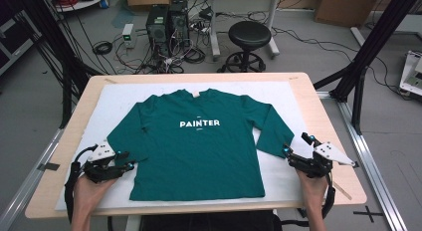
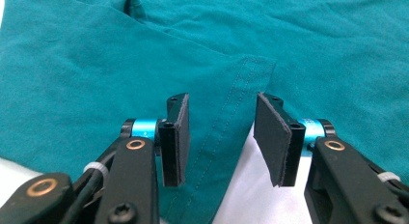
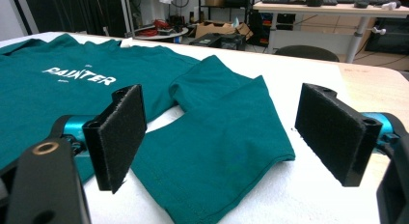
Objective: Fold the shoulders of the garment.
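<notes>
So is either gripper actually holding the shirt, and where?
No. The left gripper straddles the cuff hem of the shirt, pads not pressing; the right gripper is open.

Even, bright overhead light; soft faint shadows; high view slightly blurry (low resolution); no glare.

My jaws stand wide apart, pads clear of the cloth. Between them lies the green sleeve (image 3: 217, 137), its cuff edge toward me, flat on the white sheet (image 3: 299, 195). The shirt (image 3: 72, 84) lies left, white lettering on its chest. Beyond the table edge: a desk (image 3: 333, 9), boxes, cables.
</notes>
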{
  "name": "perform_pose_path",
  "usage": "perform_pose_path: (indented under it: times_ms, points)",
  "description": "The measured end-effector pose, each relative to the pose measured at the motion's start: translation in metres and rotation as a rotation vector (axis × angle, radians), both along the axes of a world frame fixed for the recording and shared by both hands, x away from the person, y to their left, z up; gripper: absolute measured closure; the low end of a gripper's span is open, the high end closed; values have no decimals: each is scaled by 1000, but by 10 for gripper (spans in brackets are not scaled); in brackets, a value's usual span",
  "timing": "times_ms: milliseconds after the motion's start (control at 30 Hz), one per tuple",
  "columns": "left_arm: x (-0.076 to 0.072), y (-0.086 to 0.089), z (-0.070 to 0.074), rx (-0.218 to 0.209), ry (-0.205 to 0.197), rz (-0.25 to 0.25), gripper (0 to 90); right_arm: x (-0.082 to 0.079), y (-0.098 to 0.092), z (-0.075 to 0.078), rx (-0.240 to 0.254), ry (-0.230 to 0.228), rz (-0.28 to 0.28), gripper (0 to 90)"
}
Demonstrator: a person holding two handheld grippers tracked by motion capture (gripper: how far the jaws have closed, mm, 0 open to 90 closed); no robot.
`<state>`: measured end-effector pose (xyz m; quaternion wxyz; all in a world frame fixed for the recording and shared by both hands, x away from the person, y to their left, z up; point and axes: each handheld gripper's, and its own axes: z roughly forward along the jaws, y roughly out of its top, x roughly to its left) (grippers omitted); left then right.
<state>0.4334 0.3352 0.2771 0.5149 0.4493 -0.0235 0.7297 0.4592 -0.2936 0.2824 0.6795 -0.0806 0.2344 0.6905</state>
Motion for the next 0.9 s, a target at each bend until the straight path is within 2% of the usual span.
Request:
perform_pose_path:
  times_ms: [200,300,400,433,567,633,700,767,900]
  points:
    - [3,-4,2,-17,10,22,577,0,0,1,0,4,-1,183]
    - [3,-4,2,-37,4,22,661,0,0,1,2,3,-3,183]
    - [3,-5,1,-52,-7,35,771,0,0,1,6,6,-5,183]
    - [4,-6,1,-58,-14,44,832,0,0,1,7,6,-6,183]
    - [3,-6,1,-73,-21,45,853,0,0,1,8,8,-8,183]
    - [3,-5,1,-77,-13,23,855,0,0,1,9,8,-7,183]
    - [1,-3,0,-84,-7,-34,855,0,0,1,9,7,-7,183]
    - [-3,-3,-1,-90,-13,-63,857,0,0,2,10,10,-3,183]
    - [-24,-9,-5,-77,-75,-129,858,0,0,2,13,19,-2,183]
